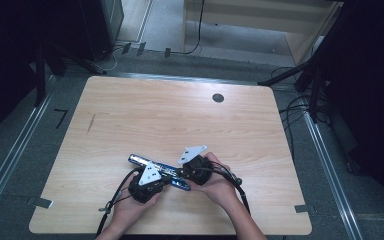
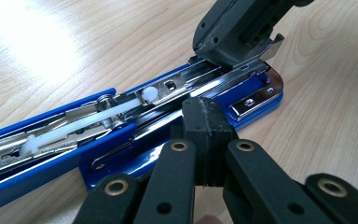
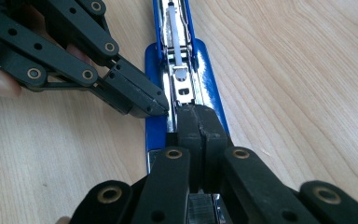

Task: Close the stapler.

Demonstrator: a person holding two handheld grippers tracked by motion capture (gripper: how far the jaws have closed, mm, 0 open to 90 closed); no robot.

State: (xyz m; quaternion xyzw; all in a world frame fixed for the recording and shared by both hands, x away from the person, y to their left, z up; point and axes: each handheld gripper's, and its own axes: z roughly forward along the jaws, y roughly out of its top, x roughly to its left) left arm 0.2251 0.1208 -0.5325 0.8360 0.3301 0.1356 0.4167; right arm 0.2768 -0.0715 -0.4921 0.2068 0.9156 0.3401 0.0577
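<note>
Lying opened flat near the table's [image 1: 130,115] front edge, the blue stapler [image 2: 135,121] shows us its metal staple channel and white pusher rod [image 2: 74,128]. We press our left gripper [image 2: 208,122], jaws together, against its side; our right gripper [image 3: 200,122], jaws also together, rests on the channel's end.

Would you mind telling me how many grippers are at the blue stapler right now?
2. The left gripper comes at the opened blue stapler from the near side, jaws shut; the right gripper meets it at its right end, jaws shut too.
</note>
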